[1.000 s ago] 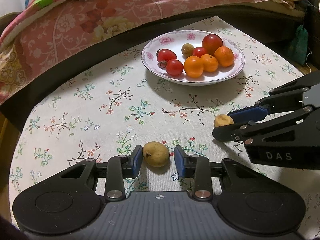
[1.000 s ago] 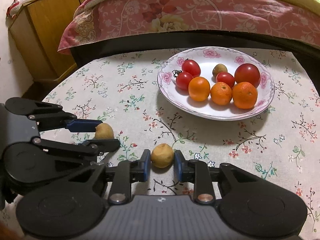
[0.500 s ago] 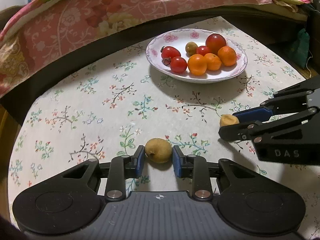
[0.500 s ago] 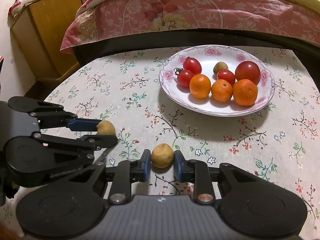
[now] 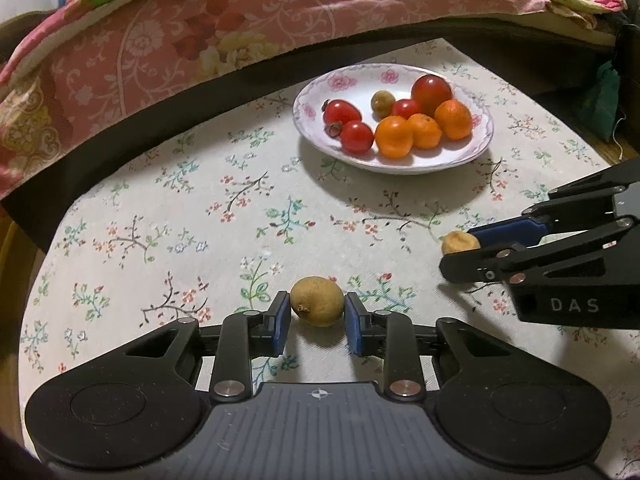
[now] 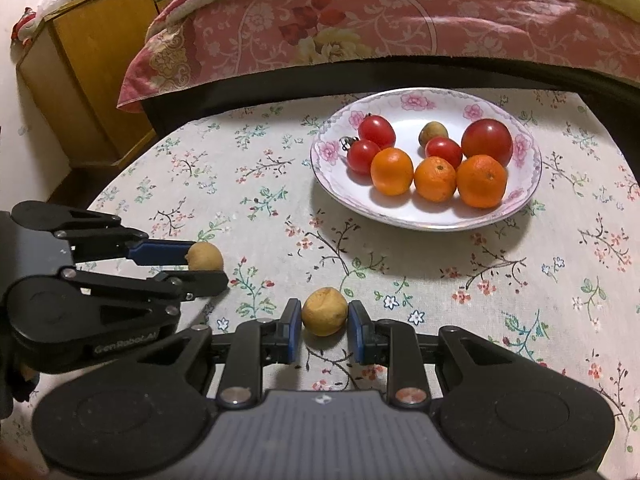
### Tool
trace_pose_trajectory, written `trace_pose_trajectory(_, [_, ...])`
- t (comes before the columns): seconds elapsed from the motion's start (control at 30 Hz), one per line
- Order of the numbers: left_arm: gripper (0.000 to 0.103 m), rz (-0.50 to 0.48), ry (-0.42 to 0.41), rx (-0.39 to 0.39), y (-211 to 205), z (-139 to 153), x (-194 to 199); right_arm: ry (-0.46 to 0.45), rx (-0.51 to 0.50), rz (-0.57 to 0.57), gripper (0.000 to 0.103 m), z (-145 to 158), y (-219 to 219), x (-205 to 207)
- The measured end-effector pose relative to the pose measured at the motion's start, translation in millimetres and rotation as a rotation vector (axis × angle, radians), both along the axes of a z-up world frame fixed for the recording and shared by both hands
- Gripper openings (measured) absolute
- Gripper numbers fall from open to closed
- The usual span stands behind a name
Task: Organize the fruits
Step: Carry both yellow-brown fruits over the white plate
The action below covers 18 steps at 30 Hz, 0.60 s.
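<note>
Each gripper grasps one small brown fruit: the left gripper (image 5: 317, 317) pinches the olive-brown fruit (image 5: 317, 301), the right gripper (image 6: 324, 327) the tan fruit (image 6: 324, 311). Next, probably, both go to the plate (image 6: 524, 204) ahead.

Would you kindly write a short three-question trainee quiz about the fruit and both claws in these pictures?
1. True or false: the left claw holds a brown fruit.
2. How many oranges lie on the plate? A) two B) three C) five
3. Fill in: the right claw grips a ____ fruit above the tablecloth.

Key: 1 true; 2 B; 3 yellowish-tan.
</note>
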<state>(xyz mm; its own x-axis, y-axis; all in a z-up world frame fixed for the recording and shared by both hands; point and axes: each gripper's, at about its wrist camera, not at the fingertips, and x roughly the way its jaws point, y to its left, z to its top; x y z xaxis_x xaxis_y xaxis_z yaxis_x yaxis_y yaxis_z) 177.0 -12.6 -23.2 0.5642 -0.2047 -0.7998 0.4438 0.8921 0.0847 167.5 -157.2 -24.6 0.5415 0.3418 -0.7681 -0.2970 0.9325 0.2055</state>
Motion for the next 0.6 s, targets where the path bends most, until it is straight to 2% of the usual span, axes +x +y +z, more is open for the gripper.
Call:
trace_pose_trajectory(0.33, [0.036,-0.028,-0.018,-0.017,-9.5,10.2,-10.3,-0.007,-0.013,-0.011,0.020,9.9,-3.7,-10.5])
trace_pose_trajectory(0.6, [0.036,-0.062,-0.063,-0.047,-24.8,28.7,-16.9,-0.045,-0.013,-0.048,0.020,32.2,-7.0,-16.9])
